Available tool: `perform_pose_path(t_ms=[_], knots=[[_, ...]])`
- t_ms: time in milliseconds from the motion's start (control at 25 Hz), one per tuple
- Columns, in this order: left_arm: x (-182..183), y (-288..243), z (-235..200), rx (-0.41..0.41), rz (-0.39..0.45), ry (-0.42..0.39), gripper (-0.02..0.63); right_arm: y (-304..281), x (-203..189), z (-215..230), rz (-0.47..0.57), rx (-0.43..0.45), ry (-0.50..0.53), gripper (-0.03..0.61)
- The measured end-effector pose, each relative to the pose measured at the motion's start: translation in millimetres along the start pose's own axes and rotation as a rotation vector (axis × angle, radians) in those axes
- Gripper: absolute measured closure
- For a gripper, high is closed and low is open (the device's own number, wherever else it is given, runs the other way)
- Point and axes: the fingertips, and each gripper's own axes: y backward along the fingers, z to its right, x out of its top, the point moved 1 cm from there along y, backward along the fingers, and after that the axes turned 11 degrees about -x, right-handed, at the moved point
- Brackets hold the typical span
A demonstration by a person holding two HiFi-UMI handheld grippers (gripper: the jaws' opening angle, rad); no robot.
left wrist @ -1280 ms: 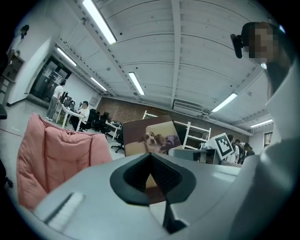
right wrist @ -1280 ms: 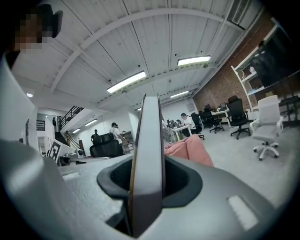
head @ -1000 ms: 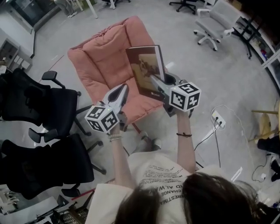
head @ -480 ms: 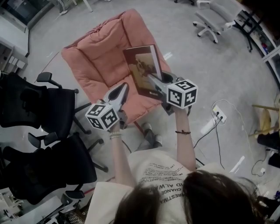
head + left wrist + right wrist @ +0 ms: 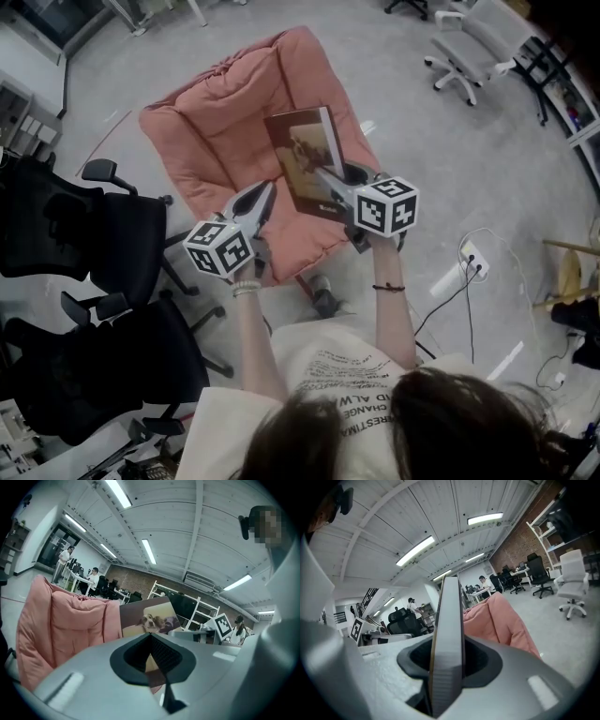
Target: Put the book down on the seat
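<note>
A book (image 5: pixel 305 155) with a dog picture on its cover stands upright over the right part of the pink cushioned chair (image 5: pixel 220 131). My right gripper (image 5: pixel 328 178) is shut on the book's lower near corner. In the right gripper view the book's edge (image 5: pixel 447 639) fills the gap between the jaws, and the pink chair (image 5: pixel 501 620) lies behind it. My left gripper (image 5: pixel 265 190) hangs left of the book above the seat's front edge, shut and holding nothing. The left gripper view shows the cover (image 5: pixel 147 618) beside the chair back (image 5: pixel 65 625).
Black office chairs (image 5: pixel 84 225) crowd the floor at the left, close to the pink chair. A white office chair (image 5: pixel 473 47) stands at the far right. A power strip (image 5: pixel 472 267) with cables lies on the floor to the right.
Both grippers have moved forward and down toward the pink chair, and the book went with the right one. The grip on the book looks the same.
</note>
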Motion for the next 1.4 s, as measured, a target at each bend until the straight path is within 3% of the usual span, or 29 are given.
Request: perform_pose_path(t_ms=[520, 800, 1000, 1400], knots=[[-26.9, -2.1, -45.1, 0.027, -0.047, 0.092, 0.614, -50.7, -21.5, 17.3, -0.082, -0.007, -0.082, 0.431], [-43.6, -20.5, -70.4, 0.07, -0.006, 0.204, 0.614, -92.2, -22.8, 28.2, -0.192, 0.055, -0.017, 0.431], [-66.2, -24.9, -98.1, 0.082, 0.014, 0.286, 0.614, -127.8, -49.5, 32.5, -0.273, 0.103, -0.01, 0.431], [-102.7, -44.7, -131.6, 0.084, -0.03, 0.359, 0.614, -174.0, -99.5, 54.4, -0.389, 0.176, -0.012, 0.431]])
